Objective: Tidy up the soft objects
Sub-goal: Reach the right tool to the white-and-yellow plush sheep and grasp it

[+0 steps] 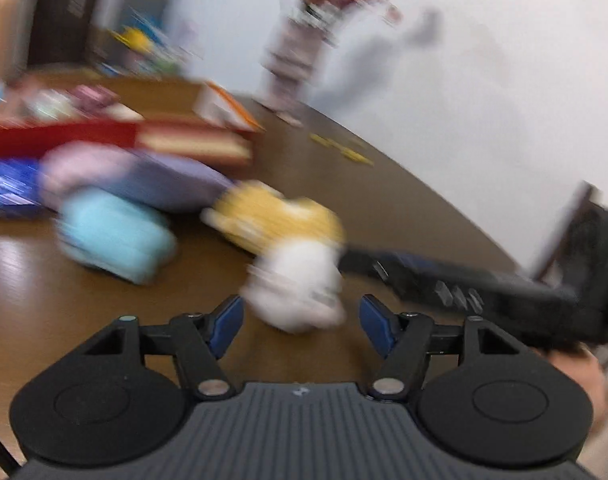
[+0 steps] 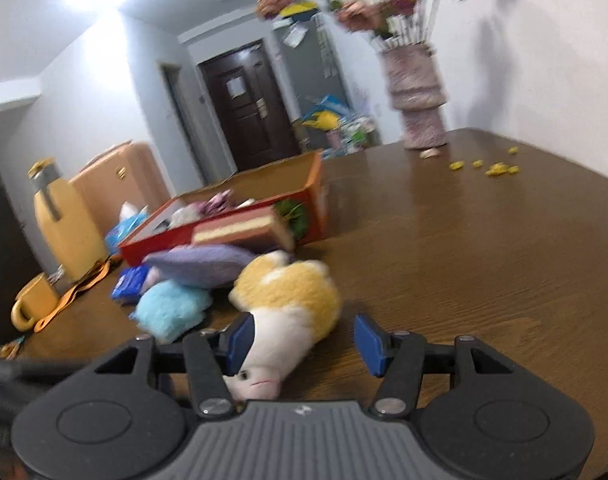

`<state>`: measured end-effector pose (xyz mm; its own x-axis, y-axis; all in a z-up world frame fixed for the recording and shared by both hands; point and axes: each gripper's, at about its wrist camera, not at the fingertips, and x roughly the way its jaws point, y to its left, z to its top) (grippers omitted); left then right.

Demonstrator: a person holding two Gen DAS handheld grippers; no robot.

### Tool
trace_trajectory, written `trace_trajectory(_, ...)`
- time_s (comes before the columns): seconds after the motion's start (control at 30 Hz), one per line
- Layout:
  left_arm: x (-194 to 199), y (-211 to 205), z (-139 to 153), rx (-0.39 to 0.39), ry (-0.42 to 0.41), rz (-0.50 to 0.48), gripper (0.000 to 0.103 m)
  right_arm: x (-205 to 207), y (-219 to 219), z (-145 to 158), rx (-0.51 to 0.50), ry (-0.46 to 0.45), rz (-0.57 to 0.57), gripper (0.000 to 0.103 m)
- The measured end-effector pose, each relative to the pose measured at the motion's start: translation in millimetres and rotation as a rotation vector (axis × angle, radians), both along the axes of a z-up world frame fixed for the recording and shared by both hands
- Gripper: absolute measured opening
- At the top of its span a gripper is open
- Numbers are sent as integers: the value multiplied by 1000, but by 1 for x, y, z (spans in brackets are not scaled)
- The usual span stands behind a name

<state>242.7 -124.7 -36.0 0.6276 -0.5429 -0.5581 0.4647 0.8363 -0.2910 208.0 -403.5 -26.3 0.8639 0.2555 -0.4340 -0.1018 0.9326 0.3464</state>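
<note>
Dark brown wood table [image 2: 464, 248] fills both views, with a pale wall behind it. On it, the right gripper [image 2: 301, 344] stands spread, and the yellow-and-white plush toy [image 2: 291, 304] lies between its blue pads: the left-side pad [image 2: 239, 344] touches or overlaps the toy's white flank, while the other pad stands clear of it, so nothing is pinched. The toy's face points toward the camera, close under the gripper body.

Just beyond the toy lie a light-blue plush [image 2: 171, 312] and a purple cushion [image 2: 199, 264], touching each other, with a blue packet [image 2: 129, 284] beside them. Behind those sits a striped sponge-like block [image 2: 239, 228] against an open red-and-orange box [image 2: 304, 200] holding more small soft things. Only the right wrist view shows the yellow jug [image 2: 63, 224], the yellow mug [image 2: 33, 304], the dark door [image 2: 247, 104] and the vase of flowers [image 2: 418, 92] sharply, plus yellow crumbs [image 2: 496, 168] scattered on the far table.

The left wrist view is heavily blurred. There the left gripper [image 1: 301, 322] is also spread, its pads clear of the toy's white end [image 1: 295, 292], which sits just ahead between them. This view alone shows the right gripper from the side, a long black body [image 1: 464, 284] reaching to the toy, and a hand [image 1: 580, 364] under it
</note>
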Motion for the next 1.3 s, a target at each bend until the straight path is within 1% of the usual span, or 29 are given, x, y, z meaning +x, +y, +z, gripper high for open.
trace_trajectory(0.03, 1, 6, 3, 11, -22, 39, 66, 5, 9, -3, -11, 6, 10, 66)
trace_trajectory(0.07, 3, 12, 6, 20, -40, 71, 66, 12, 19, -5, -26, 16, 6, 74)
trace_trajectory(0.1, 4, 18, 7, 33, -55, 102, 66, 17, 27, -7, -40, 22, -5, 75)
trace_trajectory(0.17, 6, 28, 9, 59, -74, 146, 66, 25, 39, -11, -51, 26, -11, 73)
trace_trajectory(0.2, 5, 30, 10, 75, -81, 161, 67, 26, 41, -12, -50, 22, -9, 67)
trace_trajectory(0.27, 3, 34, 10, 94, -87, 171, 67, 22, 45, -12, -72, 1, 16, 62)
trace_trajectory(0.33, 2, 31, 9, 97, -87, 167, 68, 9, 44, -11, -104, -32, 64, 58)
trace_trajectory(0.37, 0, 29, 8, 96, -84, 161, 69, 1, 42, -11, -113, -53, 98, 48)
trace_trajectory(0.47, 0, 26, 5, 78, -65, 131, 70, -22, 26, -14, -101, -67, 245, 49)
trace_trajectory(0.5, 1, 23, 3, 67, -54, 114, 70, -28, 19, -13, -92, -69, 226, 48)
trace_trajectory(0.57, 3, 15, -2, 49, -36, 82, 70, -36, 8, -10, -86, -70, 168, 51)
trace_trajectory(0.63, 6, 8, -8, 30, -19, 62, 70, -38, 2, -7, -60, -80, 146, 51)
trace_trajectory(0.73, 14, 1, -13, 2, 4, 44, 69, -35, -3, -10, 2, -55, 127, 52)
trace_trajectory(0.77, 17, 0, -14, -6, 7, 40, 69, -32, -3, -13, 19, -42, 119, 56)
trace_trajectory(0.8, 20, -1, -15, -11, 13, 38, 66, -29, -2, -16, 23, -34, 117, 56)
trace_trajectory(0.83, 23, -1, -16, -17, 21, 36, 63, -26, 1, -19, 14, -29, 114, 56)
trace_trajectory(0.87, 27, -2, -18, -23, 33, 28, 54, -24, 3, -21, 4, -26, 105, 56)
trace_trajectory(0.9, 29, -2, -20, -24, 49, 30, 49, -21, 5, -24, -4, -18, 103, 55)
trace_trajectory(1.0, 31, 4, -24, -53, 58, 37, 48, -21, 8, -27, 3, -20, 108, 51)
trace_trajectory(1.1, 30, 6, -25, -67, 60, 43, 47, -20, 10, -26, -17, -20, 126, 49)
trace_trajectory(1.23, 28, 3, -24, -48, 35, 44, 47, -20, 15, -23, -76, -26, 153, 49)
trace_trajectory(1.27, 28, 2, -25, -43, 28, 44, 47, -17, 15, -22, -88, -23, 165, 49)
trace_trajectory(1.3, 29, 2, -25, -38, 27, 49, 51, -14, 14, -21, -88, -15, 169, 49)
